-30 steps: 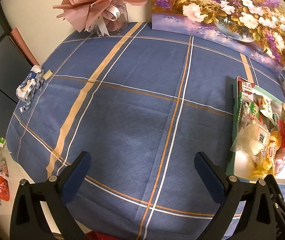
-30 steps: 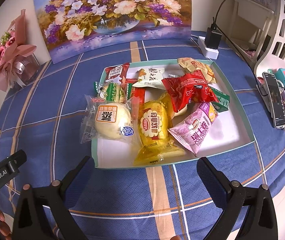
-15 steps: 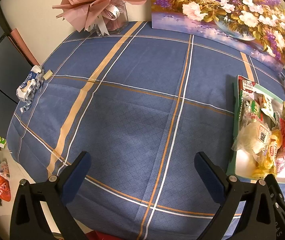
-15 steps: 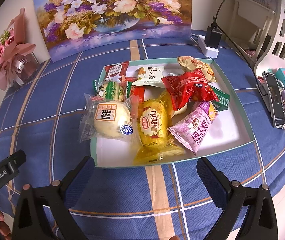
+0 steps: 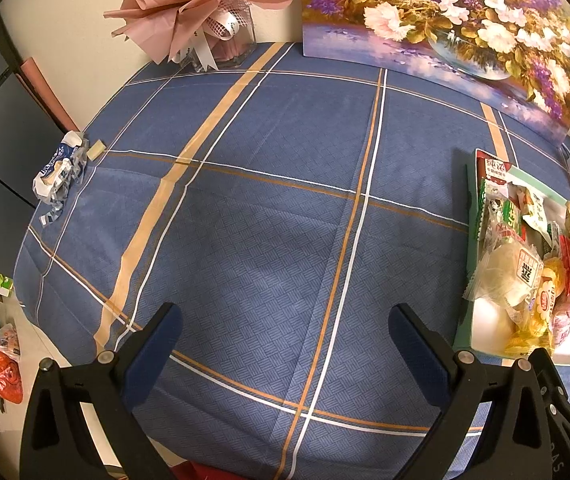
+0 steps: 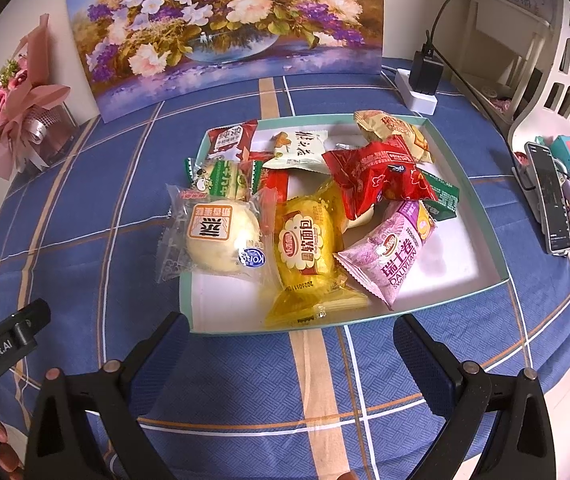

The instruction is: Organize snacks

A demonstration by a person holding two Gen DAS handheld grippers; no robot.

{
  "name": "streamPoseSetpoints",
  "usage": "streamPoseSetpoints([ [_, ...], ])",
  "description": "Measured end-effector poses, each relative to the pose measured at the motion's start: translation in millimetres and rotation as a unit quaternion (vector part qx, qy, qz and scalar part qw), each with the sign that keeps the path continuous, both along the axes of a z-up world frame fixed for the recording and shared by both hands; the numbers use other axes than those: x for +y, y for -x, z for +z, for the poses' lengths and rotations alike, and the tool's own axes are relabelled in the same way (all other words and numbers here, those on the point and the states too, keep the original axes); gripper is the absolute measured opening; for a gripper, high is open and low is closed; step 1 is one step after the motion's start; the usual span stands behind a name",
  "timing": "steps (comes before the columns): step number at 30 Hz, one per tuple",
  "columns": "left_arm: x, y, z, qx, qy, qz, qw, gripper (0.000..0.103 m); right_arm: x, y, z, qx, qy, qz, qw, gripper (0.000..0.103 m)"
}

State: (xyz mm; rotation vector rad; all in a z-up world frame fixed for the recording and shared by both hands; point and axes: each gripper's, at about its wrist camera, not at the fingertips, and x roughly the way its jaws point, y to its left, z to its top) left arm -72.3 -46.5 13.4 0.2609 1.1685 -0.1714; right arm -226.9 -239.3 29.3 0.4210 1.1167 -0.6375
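Phone [image 6: 553, 200] and charger [image 6: 425, 74] only in right view; crumpled wrapper [image 5: 59, 174] clearer left; both grippers' fingers spread, empty.

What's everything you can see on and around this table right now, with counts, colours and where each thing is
snack tray: one, teal rim, white inside, on the table ahead of the right gripper
snack packets: about ten, yellow, red, pink, green, white, clear, piled in the tray; the clear one overhangs its left rim
tablecloth: one, blue with orange and white stripes
flower painting: one, purple and white, leaning at the table's back
bouquet: one, pink, back left corner
crumpled wrapper: one, blue and white, left edge
charger: one, black, on a white power strip
phone: one, dark, right of table
left gripper: open, empty
right gripper: open, empty
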Motion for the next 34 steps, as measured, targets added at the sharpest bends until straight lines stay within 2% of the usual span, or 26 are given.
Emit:
streamPoseSetpoints([
  [34, 0.5, 0.7, 2.1, -0.006, -0.001, -0.005, 1.0000, 0.102, -1.3, 2.5, -1.1, 0.004, -0.001, -0.001, 1.000, 0.103],
])
